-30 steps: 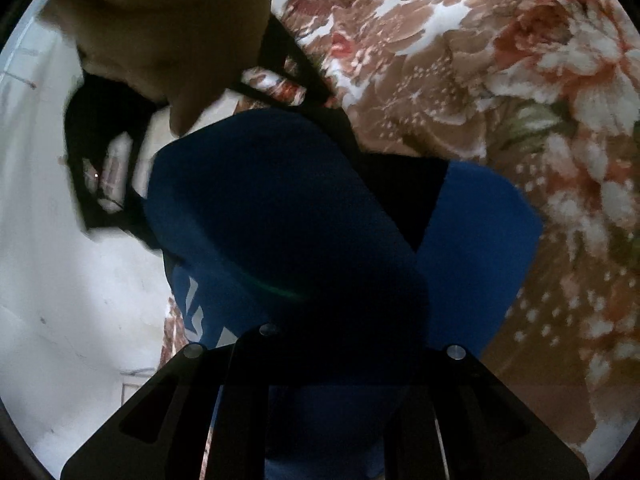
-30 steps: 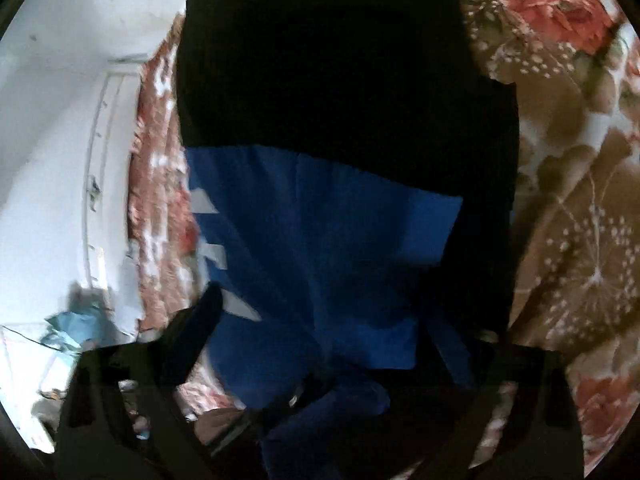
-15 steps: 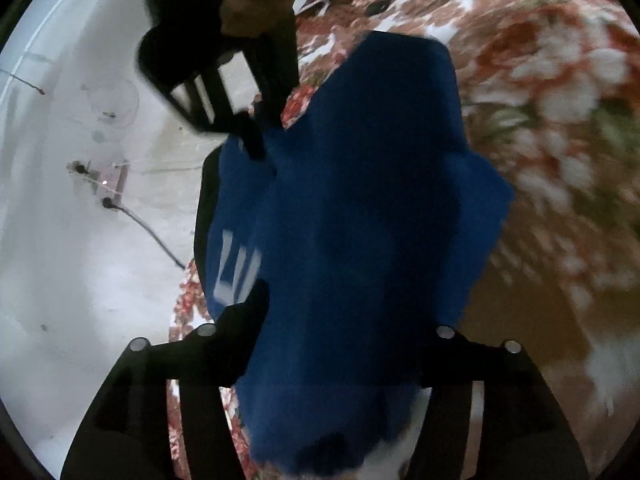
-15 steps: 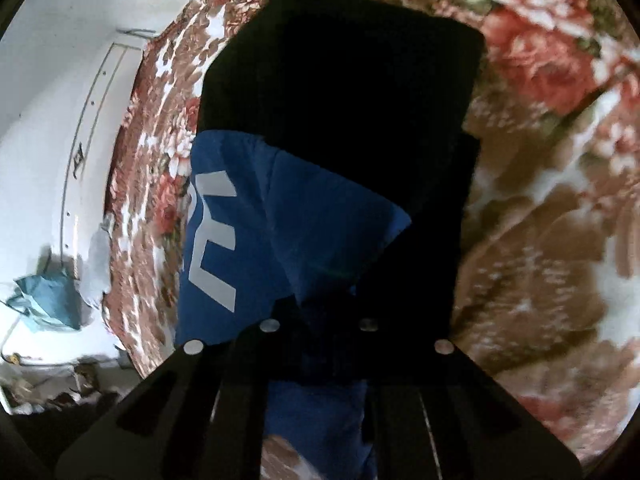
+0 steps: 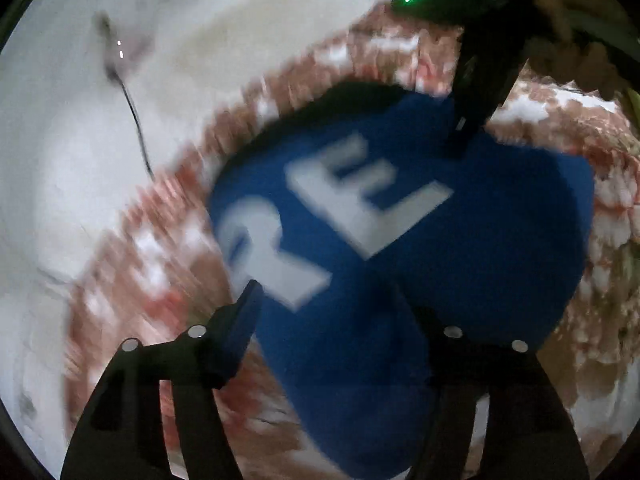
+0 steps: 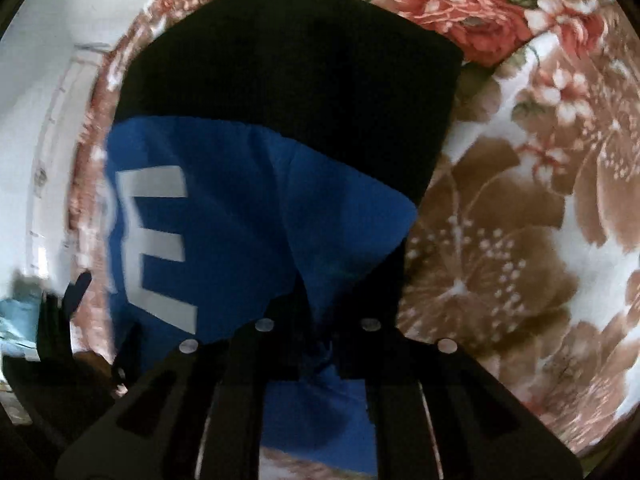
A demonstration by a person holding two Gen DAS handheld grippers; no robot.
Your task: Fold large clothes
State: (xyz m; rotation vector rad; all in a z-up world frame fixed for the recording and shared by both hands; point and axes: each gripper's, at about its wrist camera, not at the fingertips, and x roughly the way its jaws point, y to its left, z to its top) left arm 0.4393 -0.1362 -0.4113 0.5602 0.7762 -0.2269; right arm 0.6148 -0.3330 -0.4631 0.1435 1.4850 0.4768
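Observation:
A blue and black garment with white letters (image 5: 460,240) lies on a floral bedspread (image 5: 600,320). In the left wrist view my left gripper (image 5: 336,320) has its jaws apart, with blue cloth bulging over the right finger; the left finger (image 5: 240,320) is bare. The right gripper (image 5: 464,136) shows at the garment's far corner. In the right wrist view my right gripper (image 6: 316,320) is shut on a bunched fold of the garment (image 6: 240,208), whose black part (image 6: 288,72) lies farther off.
The floral bedspread (image 6: 520,220) spreads to the right. A white wall (image 5: 80,120) with a hanging cable (image 5: 134,108) is beyond the bed edge. A person's hand (image 5: 568,12) holds the right gripper.
The left gripper's jaws have opened and the view swung down, so the letters now show flat. The right gripper has kept its hold and lowered the garment toward the bedspread.

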